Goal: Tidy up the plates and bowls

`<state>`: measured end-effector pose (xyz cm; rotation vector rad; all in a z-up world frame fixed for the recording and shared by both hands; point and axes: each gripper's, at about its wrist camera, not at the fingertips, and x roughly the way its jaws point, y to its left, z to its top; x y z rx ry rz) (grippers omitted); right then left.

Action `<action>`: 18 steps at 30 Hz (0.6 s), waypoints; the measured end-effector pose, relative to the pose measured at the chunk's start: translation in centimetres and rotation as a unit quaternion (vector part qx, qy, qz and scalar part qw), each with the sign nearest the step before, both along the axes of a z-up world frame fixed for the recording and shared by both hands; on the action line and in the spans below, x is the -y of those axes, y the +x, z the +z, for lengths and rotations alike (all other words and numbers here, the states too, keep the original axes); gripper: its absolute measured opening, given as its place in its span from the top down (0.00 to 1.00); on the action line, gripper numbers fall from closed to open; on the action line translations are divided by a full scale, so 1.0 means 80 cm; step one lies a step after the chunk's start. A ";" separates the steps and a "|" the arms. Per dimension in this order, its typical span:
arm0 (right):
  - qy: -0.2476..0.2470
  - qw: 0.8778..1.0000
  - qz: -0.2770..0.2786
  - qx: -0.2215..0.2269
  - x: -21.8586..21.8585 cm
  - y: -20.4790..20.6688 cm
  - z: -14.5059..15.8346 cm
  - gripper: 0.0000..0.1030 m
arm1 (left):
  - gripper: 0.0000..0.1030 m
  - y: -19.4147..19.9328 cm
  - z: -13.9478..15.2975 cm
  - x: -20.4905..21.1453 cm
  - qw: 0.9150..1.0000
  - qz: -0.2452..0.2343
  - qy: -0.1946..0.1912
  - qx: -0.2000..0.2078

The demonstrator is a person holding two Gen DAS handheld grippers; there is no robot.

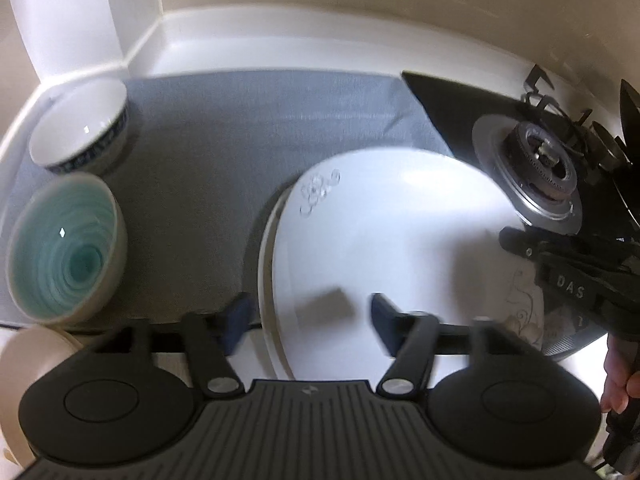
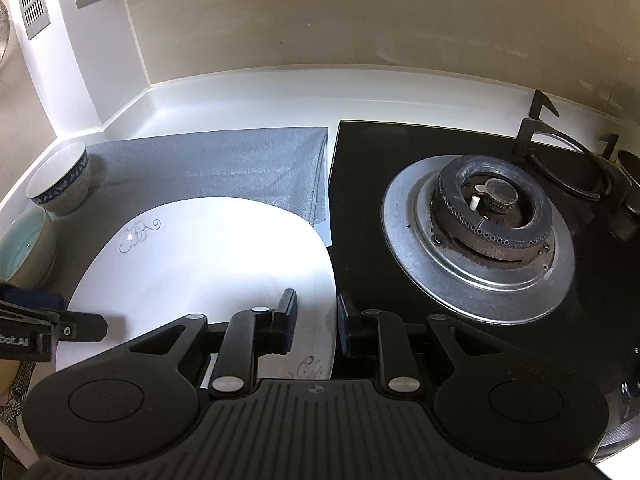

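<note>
A large white plate (image 1: 392, 240) with a faint floral print lies over the grey mat (image 1: 224, 128) and on a second plate whose rim (image 1: 266, 280) shows at its left. My left gripper (image 1: 308, 316) is open, its fingers either side of the plates' near left edge. My right gripper (image 2: 316, 316) is shut on the white plate's right rim (image 2: 326, 320); it also shows in the left wrist view (image 1: 520, 248). A teal-glazed bowl (image 1: 64, 248) and a white bowl with a blue pattern (image 1: 80, 128) stand upright on the mat's left.
A black gas hob (image 2: 400, 152) with a steel burner (image 2: 488, 232) lies right of the mat, and the plate overhangs its edge. A white wall pillar (image 1: 60, 12) stands at the back left. A cream vessel (image 1: 24, 356) sits at the near left.
</note>
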<state>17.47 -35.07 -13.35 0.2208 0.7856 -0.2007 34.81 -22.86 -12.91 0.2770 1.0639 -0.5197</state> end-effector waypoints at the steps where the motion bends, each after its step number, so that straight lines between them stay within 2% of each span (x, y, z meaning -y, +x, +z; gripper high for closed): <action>1: 0.001 1.000 0.000 -0.001 0.000 0.001 0.001 0.73 | 0.22 -0.001 0.003 -0.001 1.000 -0.002 -0.003 0.006; 3: 0.002 1.000 0.001 -0.003 0.000 0.002 0.004 0.69 | 0.16 -0.001 0.008 -0.002 1.000 -0.002 -0.007 0.007; 11: 0.000 1.000 0.004 -0.009 -0.002 0.003 0.016 0.51 | 0.12 0.001 0.016 -0.006 1.000 0.007 -0.015 -0.001; 14: 0.005 1.000 0.001 -0.013 -0.001 0.002 0.022 0.43 | 0.01 0.000 0.024 -0.008 1.000 0.011 -0.026 0.000; 18: 0.006 1.000 0.012 -0.015 -0.006 0.000 0.033 0.40 | 0.00 -0.002 0.038 -0.019 0.999 0.017 -0.037 0.018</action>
